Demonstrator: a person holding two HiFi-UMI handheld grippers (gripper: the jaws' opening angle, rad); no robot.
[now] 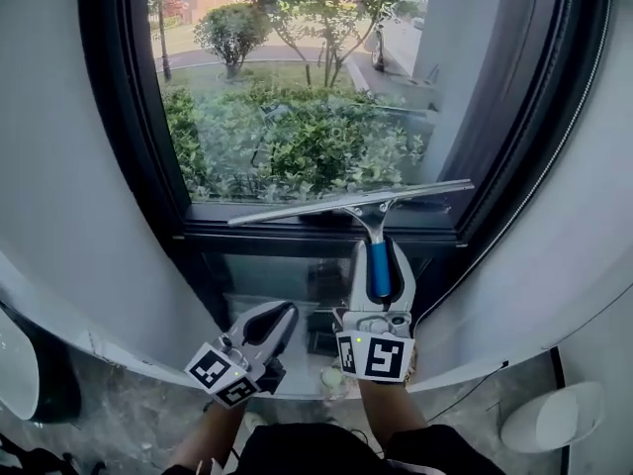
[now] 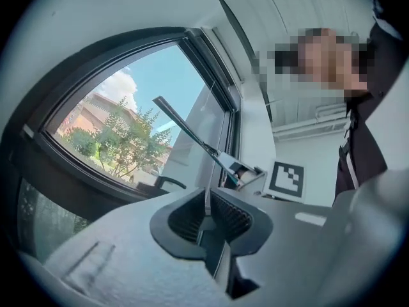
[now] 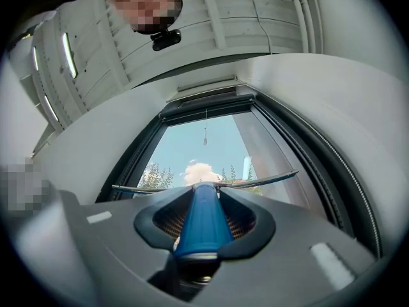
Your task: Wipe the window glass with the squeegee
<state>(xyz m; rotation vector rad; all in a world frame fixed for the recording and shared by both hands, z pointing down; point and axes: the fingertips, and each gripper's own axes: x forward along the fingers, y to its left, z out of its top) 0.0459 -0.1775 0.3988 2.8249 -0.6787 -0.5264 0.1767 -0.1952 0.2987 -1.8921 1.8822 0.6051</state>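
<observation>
On my left, the left gripper (image 1: 271, 321) hangs low, well below the frame (image 1: 127, 137). Its own view shows the ribbed black pads (image 2: 231, 215) pressed together with nothing between them, set in smooth grey plastic. That view alone gives me the squeegee (image 2: 186, 128) side-on as a thin dark bar slanting across the glass (image 2: 128, 120), with the right gripper's marker cube (image 2: 285, 179) just beside it.

In the head view, the blade (image 1: 346, 204) is a long, narrow metal strip lying across the foot of the glass (image 1: 297, 87), left end a little lower, just above the frame's dark crossbar. I cannot tell whether it touches the pane. Only this view shows the shrubs (image 1: 307, 146) outside.

To the right, the right gripper (image 1: 380, 283) is clamped on the round blue handle (image 3: 201, 219), its pads tight on both sides. Only its view shows a thin cord (image 3: 206, 130) hanging at the top of the window.
</observation>
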